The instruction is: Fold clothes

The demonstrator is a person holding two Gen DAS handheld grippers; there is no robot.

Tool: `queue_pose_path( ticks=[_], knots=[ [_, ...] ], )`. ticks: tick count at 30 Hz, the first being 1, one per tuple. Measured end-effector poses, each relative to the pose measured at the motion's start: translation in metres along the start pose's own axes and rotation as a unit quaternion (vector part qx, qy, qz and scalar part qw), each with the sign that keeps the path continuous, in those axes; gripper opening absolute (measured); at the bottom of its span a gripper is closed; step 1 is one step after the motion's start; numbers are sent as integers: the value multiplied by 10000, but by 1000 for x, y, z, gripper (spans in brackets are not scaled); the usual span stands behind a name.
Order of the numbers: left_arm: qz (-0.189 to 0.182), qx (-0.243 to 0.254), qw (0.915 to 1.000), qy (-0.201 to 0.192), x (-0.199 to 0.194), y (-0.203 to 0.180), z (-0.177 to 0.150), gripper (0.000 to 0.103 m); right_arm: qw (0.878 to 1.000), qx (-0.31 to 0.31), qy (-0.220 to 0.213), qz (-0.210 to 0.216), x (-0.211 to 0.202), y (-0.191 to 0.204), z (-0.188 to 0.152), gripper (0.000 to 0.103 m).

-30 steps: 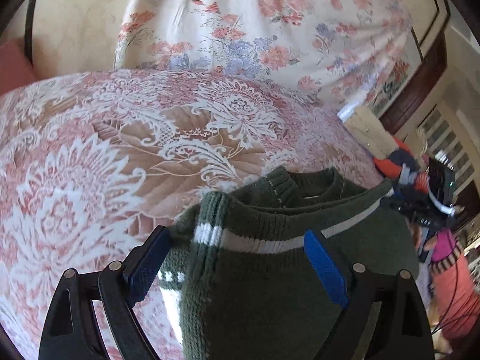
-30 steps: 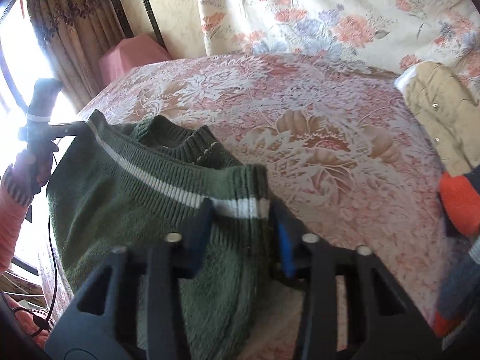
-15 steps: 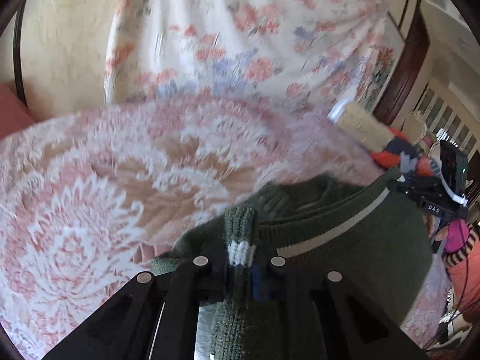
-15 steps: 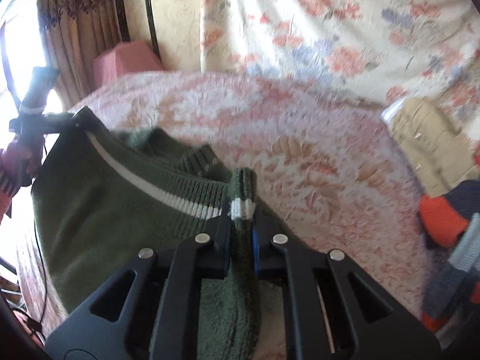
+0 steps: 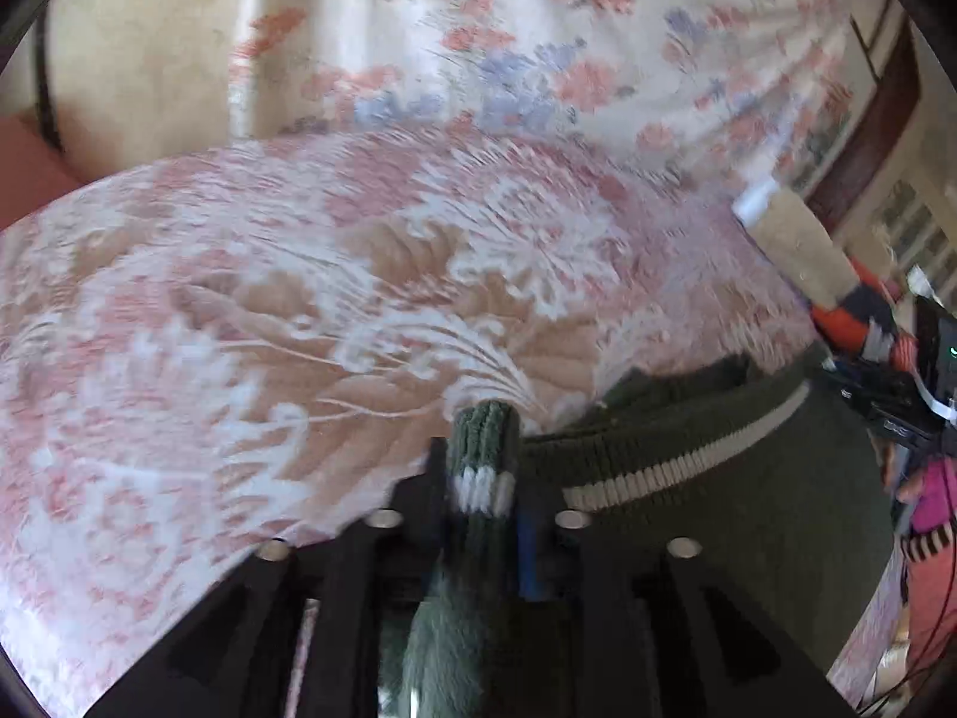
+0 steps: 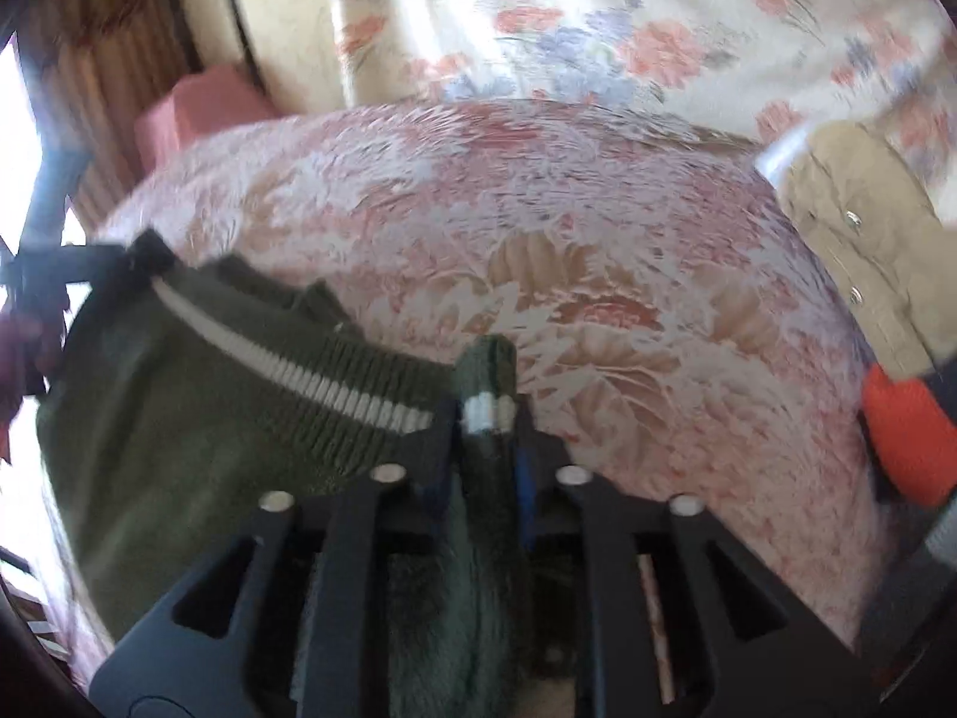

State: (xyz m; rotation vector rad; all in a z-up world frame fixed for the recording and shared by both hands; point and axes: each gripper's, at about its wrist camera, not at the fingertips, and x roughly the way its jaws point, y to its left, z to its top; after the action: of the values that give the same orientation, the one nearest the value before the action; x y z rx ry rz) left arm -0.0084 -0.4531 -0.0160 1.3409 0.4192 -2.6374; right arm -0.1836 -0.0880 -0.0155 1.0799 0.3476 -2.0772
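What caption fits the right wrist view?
Right gripper jaws shut on green sweater above floral bedspread.

Sweater (image 5: 718, 514): dark green knit, one white stripe
Bedspread (image 5: 239, 329): pink and tan, white floral pattern
Curtain (image 6: 598, 18): cream, pink and blue flowers
Jacket (image 6: 867, 251): tan
Garment (image 6: 903, 437): bright orange
Grippers (image 5: 481, 478): black, blue pads
Block (image 6: 197, 107): pink

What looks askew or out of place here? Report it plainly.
Nothing stands out. The left gripper and right gripper each pinch a bunched corner of the green sweater, its striped edge stretched between them above the bedspread. A tan jacket lies beside it.
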Motion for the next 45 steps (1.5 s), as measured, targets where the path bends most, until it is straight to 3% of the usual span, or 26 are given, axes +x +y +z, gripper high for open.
queue_pose_path(
  ticks=[2, 4, 6, 8, 10, 12, 14, 17, 19, 21, 22, 25, 27, 29, 36, 38, 40, 42, 45],
  knots=[
    [-122, 64, 9994, -318, -21, -11, 1, 65, 9995, -72, -298, 26, -24, 5, 3, 35],
    [-284, 132, 9975, -639, -42, -23, 2, 69, 9985, -213, -505, 71, -41, 14, 5, 40],
    [-571, 306, 9961, -603, -40, -41, 1, 70, 9973, -537, -478, 169, -41, 32, 5, 50],
    [-762, 336, 9962, -272, -18, -52, -3, 71, 9968, -761, -199, 148, -24, 43, -1, 55],
    [-445, 245, 9987, 44, 13, -47, -11, 71, 9953, -956, 152, 91, -2, 52, -8, 55],
    [-433, 175, 9989, -54, 25, -35, -19, 70, 9951, -968, 211, 40, 13, 45, -19, 55],
    [-636, -111, 9979, -39, 16, -26, -16, 70, 9968, -748, 201, 195, 12, 36, -23, 55],
    [-246, 157, 9988, -404, -25, -37, -19, 70, 9978, -663, 73, -58, -16, 39, -23, 55],
    [-382, 330, 9972, -549, -53, -46, -34, 72, 9967, -795, -160, -68, -47, 50, -30, 57],
    [-481, 475, 9961, -571, -70, -55, -57, 77, 9945, -975, -385, 17, -79, 62, -42, 68],
    [-489, 578, 9956, -554, -77, -62, -72, 80, 9936, -1054, -408, 73, -89, 69, -52, 74],
    [-309, 734, 9959, -436, -79, -67, -117, 80, 9916, -1265, -229, 146, -95, 90, -89, 76],
    [-52, 621, 9977, -279, -68, -56, -137, 80, 9883, -1518, 18, -153, -86, 100, -117, 76],
    [-81, 446, 9985, -293, -60, -40, -147, 80, 9866, -1571, 176, -394, -74, 95, -136, 77],
    [-319, 54, 9964, -789, -104, -29, -161, 82, 9938, -1009, -279, -382, -118, 91, -137, 77],
    [-228, -66, 9983, -536, -93, -25, -167, 83, 9944, -960, -340, -294, -122, 94, -141, 83],
    [-52, -196, 9995, -251, -73, -15, -174, 84, 9945, -1008, -16, -297, -106, 94, -147, 84],
    [-178, -463, 9986, -160, -72, -3, -179, 87, 9928, -1127, 32, -399, -96, 92, -154, 86],
    [-401, -713, 9964, -216, -81, 12, -180, 87, 9963, -809, 4, -282, -115, 84, -151, 86]
  ],
)
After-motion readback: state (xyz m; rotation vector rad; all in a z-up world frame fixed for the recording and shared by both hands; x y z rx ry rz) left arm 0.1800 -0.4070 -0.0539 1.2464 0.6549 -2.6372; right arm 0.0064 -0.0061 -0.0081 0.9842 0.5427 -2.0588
